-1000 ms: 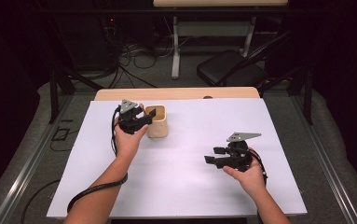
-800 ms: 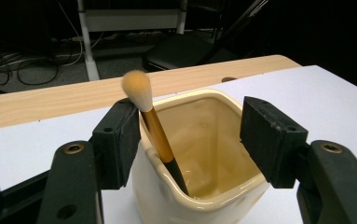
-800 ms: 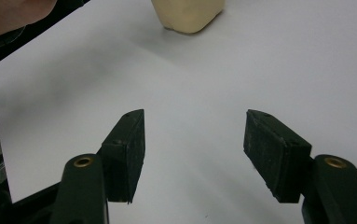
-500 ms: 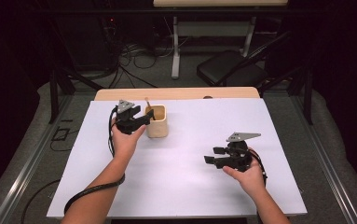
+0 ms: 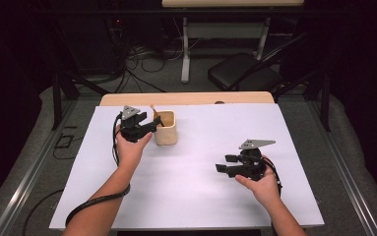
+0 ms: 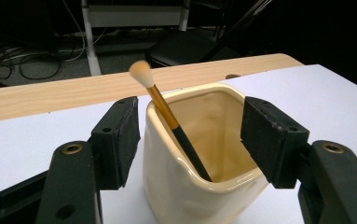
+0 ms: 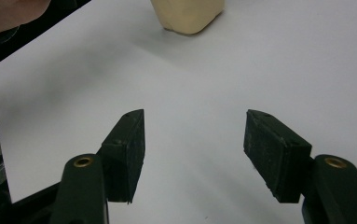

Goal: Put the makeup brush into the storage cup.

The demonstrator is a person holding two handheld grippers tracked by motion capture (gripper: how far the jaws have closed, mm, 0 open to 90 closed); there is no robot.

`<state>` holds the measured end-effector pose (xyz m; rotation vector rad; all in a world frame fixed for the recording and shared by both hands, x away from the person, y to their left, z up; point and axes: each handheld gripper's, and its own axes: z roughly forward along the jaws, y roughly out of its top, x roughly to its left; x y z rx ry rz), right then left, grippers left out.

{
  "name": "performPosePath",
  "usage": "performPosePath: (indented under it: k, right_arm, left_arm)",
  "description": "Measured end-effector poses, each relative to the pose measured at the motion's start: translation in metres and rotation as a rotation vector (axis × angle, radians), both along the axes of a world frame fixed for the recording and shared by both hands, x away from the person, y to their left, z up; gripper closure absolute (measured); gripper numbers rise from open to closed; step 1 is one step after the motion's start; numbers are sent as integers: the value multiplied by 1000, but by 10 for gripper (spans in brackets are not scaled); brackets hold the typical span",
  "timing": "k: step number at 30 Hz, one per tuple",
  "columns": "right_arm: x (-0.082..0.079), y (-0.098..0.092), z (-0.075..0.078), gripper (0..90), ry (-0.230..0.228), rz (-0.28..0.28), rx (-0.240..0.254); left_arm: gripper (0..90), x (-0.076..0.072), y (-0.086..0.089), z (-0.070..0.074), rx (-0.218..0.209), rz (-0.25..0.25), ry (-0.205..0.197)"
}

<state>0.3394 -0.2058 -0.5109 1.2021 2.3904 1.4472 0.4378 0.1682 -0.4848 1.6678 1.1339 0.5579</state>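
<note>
The cream ceramic square cup (image 6: 199, 154) is cut off at the frame's bottom, straddled untouched by the wide-open left gripper (image 6: 192, 140). The black-and-gold wooden brush (image 6: 167, 116) is hidden at its base inside the cup. The right gripper (image 7: 195, 149) is seen open, nothing held.

Left tool (image 5: 152, 125) beside cream cup (image 5: 166, 129); right tool (image 5: 224, 163) well apart.

Glossy ceramic cup (image 6: 192, 177), matt white table sheet (image 5: 201, 196), wood edge (image 6: 50, 93).

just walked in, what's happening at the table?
A person holds a gripper in each hand. The left gripper has just been opening; its jaws stand either side of a cream cup without pressing on it. A brush leans inside the cup, bristles up. The right gripper is open over the bare white table.
</note>
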Motion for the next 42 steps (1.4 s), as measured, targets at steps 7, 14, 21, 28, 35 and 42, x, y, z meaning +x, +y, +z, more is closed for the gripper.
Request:
performPosePath:
  k: [7,14,21,28,35,42]
  right_arm:
    - [0,0,0,383,1,0,0]
    - [0,0,0,382,0,-1,-1]
    - [0,0,1,382,-2,0,-3]
    - [0,0,1,382,-9,-1,0]
    - [0,0,2,382,-14,-1,-3]
    - [0,0,3,381,-11,4,-5]
  left_arm:
    - [374,-3,0,1,-2,-7,3]
    - [374,-8,4,7,3,-21,-1]
    - [374,-17,6,18,5,-46,-12]
    - [374,-29,12,22,6,-56,-24]
    - [374,-40,17,24,-2,-66,-20]
    - [374,-50,21,23,-12,-69,-19]
